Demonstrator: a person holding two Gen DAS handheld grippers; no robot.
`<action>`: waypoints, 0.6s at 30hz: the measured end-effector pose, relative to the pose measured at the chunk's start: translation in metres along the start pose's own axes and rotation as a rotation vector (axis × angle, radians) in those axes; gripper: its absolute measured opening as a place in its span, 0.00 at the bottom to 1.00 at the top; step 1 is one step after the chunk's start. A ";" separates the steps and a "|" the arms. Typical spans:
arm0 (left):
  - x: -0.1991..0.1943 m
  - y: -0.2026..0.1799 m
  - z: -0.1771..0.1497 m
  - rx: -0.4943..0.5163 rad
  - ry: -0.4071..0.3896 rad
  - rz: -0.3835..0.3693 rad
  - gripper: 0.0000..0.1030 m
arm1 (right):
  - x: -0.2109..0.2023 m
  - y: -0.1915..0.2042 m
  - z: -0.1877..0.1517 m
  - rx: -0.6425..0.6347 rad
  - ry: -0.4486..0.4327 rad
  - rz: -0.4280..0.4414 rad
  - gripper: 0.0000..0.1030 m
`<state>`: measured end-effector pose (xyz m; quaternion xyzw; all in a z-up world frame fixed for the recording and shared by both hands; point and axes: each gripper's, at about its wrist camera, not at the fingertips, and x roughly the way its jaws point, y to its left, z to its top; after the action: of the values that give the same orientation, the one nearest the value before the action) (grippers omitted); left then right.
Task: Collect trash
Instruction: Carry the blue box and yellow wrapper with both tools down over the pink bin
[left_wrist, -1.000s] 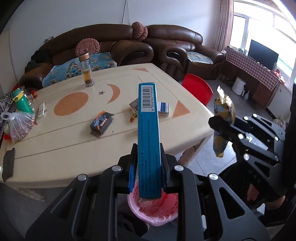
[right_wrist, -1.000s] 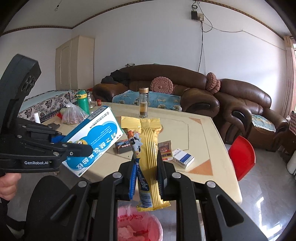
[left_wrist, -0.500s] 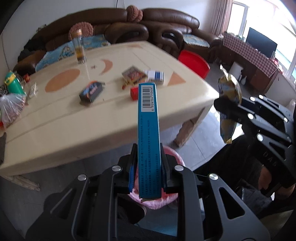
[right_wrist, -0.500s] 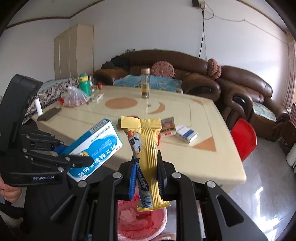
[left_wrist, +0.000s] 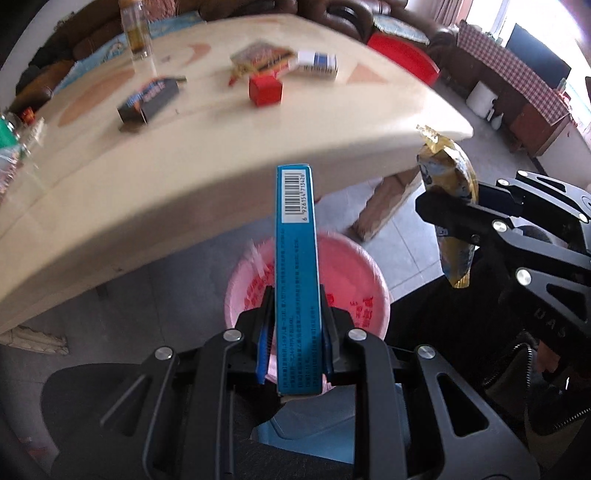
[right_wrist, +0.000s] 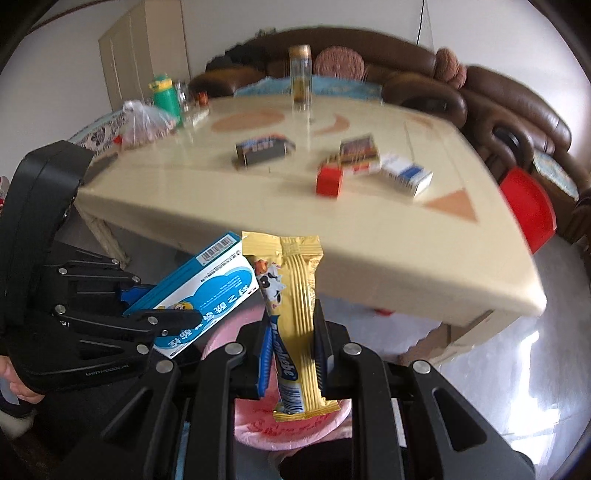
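Left gripper (left_wrist: 295, 339) pinches blue box (left_wrist: 297, 280) on edge, barcode end up, directly above pink bin (left_wrist: 364, 280) beside table (left_wrist: 184, 177). Right gripper (right_wrist: 291, 354) clamps yellow wrapper (right_wrist: 295, 325) upright over same bin (right_wrist: 291, 428). Both grippers side by side, near each other. Red box (right_wrist: 328, 181), dark box (right_wrist: 260, 149), white-blue pack (right_wrist: 406, 177), bottle (right_wrist: 301, 77) sit on tabletop.

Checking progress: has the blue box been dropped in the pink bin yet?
No, the left claw grips the blue box above the pink bin.
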<state>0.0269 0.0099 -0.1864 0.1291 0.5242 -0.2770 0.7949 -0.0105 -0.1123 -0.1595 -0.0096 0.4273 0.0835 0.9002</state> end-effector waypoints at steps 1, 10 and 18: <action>0.009 0.000 -0.001 -0.002 0.019 -0.006 0.21 | 0.008 -0.002 -0.002 0.004 0.020 0.009 0.18; 0.075 0.007 -0.007 -0.024 0.161 -0.030 0.21 | 0.071 -0.010 -0.021 0.000 0.166 0.036 0.18; 0.120 0.014 -0.020 -0.053 0.278 -0.022 0.21 | 0.121 -0.019 -0.041 0.016 0.282 0.071 0.18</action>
<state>0.0557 -0.0051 -0.3047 0.1396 0.6379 -0.2511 0.7145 0.0363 -0.1179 -0.2801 0.0012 0.5501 0.1097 0.8279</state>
